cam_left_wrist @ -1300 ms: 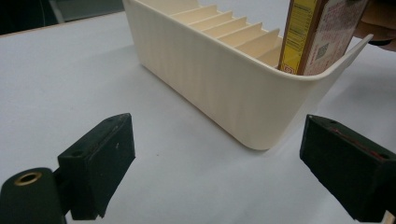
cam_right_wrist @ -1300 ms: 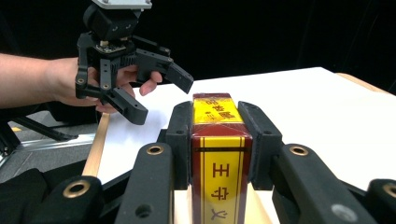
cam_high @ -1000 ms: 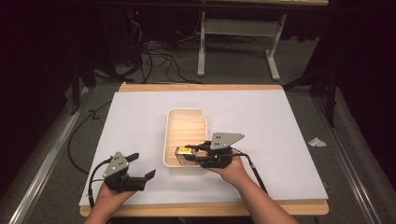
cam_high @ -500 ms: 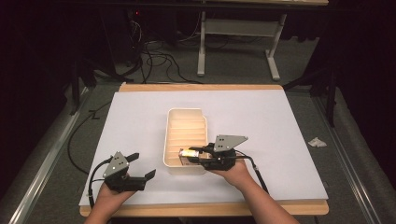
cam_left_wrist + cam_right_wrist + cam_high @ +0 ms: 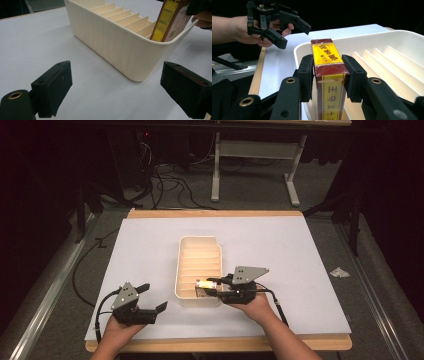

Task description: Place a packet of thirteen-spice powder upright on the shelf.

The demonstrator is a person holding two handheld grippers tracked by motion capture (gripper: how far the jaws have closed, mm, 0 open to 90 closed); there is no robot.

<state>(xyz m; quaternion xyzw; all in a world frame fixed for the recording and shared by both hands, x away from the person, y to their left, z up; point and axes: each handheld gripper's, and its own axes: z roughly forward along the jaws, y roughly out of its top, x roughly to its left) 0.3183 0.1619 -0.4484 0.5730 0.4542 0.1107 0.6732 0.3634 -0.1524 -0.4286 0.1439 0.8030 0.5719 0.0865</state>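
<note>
My right hand-held gripper has just been easing its jaws apart, yet the red-and-yellow box stands between them, touching both pads, upright in the nearest slot of the cream tray at the table's middle. My left hand-held gripper rests wide and empty, near left of the tray.

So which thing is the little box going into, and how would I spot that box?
On the white-covered table sits a cream plastic tray with slanted dividers. At its near end stands a slim dark red and yellow cardboard box between the jaws of the right gripper. It is the tray's sole colourful item.
</note>
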